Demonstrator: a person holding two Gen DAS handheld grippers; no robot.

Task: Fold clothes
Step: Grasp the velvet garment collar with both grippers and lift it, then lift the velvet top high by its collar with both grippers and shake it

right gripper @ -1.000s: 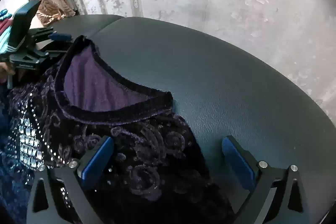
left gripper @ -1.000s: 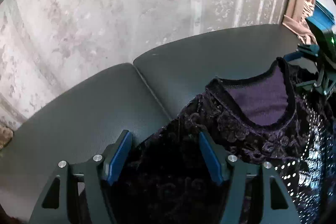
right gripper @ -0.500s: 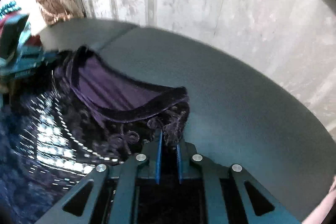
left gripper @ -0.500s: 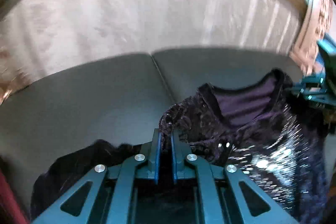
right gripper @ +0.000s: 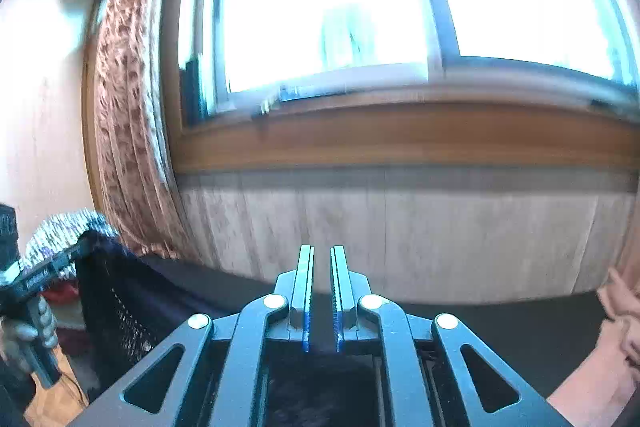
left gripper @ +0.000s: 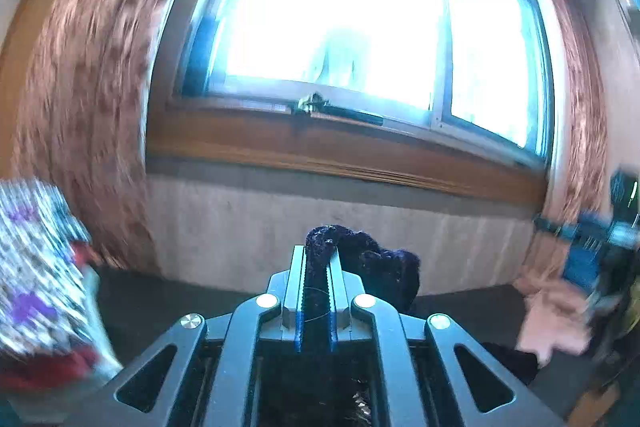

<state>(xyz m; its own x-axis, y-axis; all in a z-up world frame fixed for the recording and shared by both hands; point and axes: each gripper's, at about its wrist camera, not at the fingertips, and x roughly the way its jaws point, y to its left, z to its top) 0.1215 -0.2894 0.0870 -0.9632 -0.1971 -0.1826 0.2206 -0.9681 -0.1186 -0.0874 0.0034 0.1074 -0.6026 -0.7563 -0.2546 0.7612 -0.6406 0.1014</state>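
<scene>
Left wrist view is facing a bright window [left gripper: 340, 11] above a dark cushion [left gripper: 168, 291], open air ahead. Left gripper [left gripper: 316, 255] fingers are pinching the dark garment [left gripper: 360, 259]. Right gripper [right gripper: 321, 259] fingers are sitting nearly closed, dark cloth bunching at their base.

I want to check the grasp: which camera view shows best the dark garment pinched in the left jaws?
The left wrist view: the dark garment bunches between the left gripper jaws. The right wrist view shows it only hanging, seen sideways.
</scene>
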